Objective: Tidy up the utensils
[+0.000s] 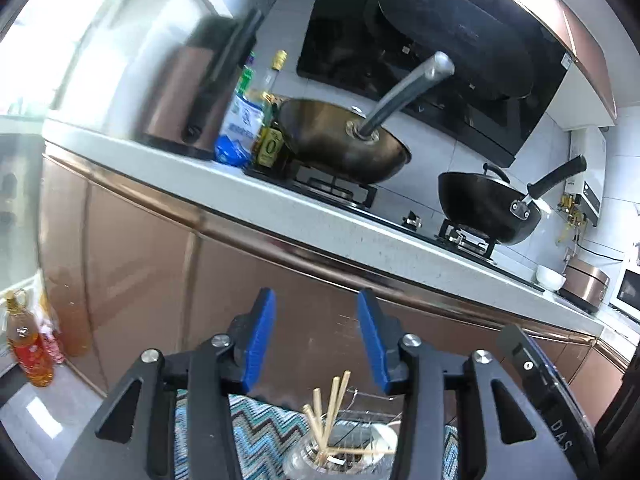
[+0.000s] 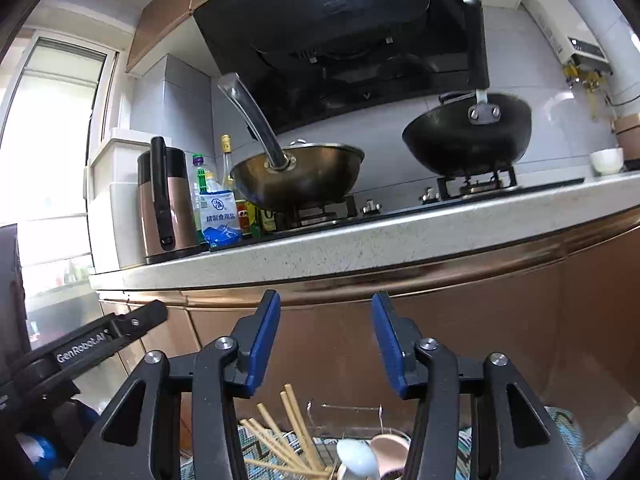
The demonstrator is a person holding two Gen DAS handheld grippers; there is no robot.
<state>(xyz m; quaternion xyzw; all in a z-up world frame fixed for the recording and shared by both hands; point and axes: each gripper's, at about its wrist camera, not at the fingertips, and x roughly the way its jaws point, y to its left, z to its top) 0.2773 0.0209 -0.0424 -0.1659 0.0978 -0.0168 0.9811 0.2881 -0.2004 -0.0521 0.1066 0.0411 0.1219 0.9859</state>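
Several wooden chopsticks [image 1: 330, 412] stand in a clear cup [image 1: 304, 460] at the bottom of the left wrist view, below my open, empty left gripper [image 1: 316, 312]. In the right wrist view the chopsticks [image 2: 288, 436] lean left beside a pale blue spoon [image 2: 356, 460] and a pink spoon [image 2: 390, 450], by a wire rack [image 2: 352, 412]. My right gripper [image 2: 326, 316] is open and empty above them. The left gripper's body [image 2: 96, 344] shows at the left of the right wrist view.
A zigzag-patterned cloth [image 1: 260, 428] lies under the utensils. Ahead is a copper-fronted cabinet [image 2: 340, 344] under a speckled counter [image 2: 360, 240] with a steel wok [image 2: 300, 176], a black wok [image 2: 468, 136], a kettle [image 2: 164, 200], bottles and a salt bag [image 2: 220, 220]. An oil bottle [image 1: 28, 344] stands on the floor at left.
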